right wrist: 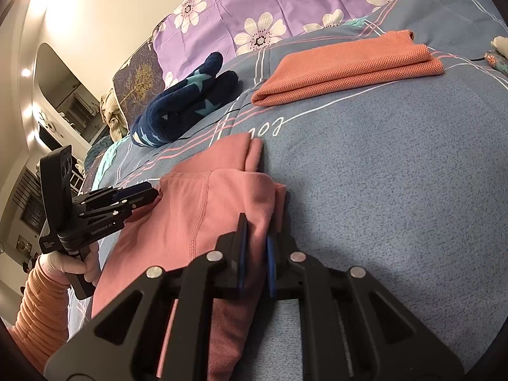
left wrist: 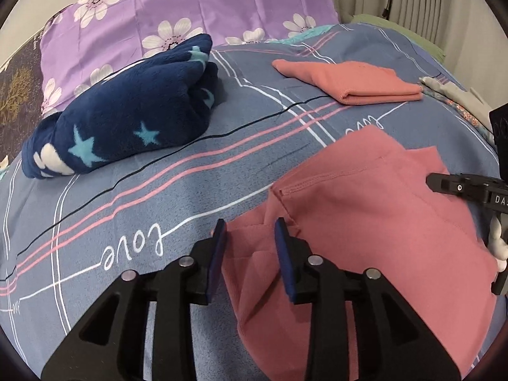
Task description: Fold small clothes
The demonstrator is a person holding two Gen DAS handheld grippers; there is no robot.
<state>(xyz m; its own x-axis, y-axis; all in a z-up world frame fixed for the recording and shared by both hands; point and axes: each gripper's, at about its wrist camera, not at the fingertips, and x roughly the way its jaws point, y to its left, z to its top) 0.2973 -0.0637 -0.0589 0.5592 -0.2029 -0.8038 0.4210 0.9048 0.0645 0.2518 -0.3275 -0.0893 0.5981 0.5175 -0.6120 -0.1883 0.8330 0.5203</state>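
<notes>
A pink garment [left wrist: 365,209] lies partly folded on the blue bedspread [left wrist: 158,171]; it also shows in the right wrist view [right wrist: 203,212]. My left gripper [left wrist: 250,231] is open, its jaws astride the garment's left edge near a hemmed corner. My right gripper [right wrist: 257,231] is shut on the garment's right edge, a fold of pink cloth between its blue pads. The right gripper's tip [left wrist: 444,184] shows at the garment's right side in the left wrist view. The left gripper [right wrist: 139,193] shows at the garment's left edge in the right wrist view.
A folded orange cloth [left wrist: 349,82] lies farther back on the bed [right wrist: 349,66]. A rolled navy star blanket [left wrist: 127,111] lies at the left [right wrist: 187,101]. A purple floral pillow [left wrist: 190,9] is behind. More fabric [left wrist: 454,95] lies at the far right.
</notes>
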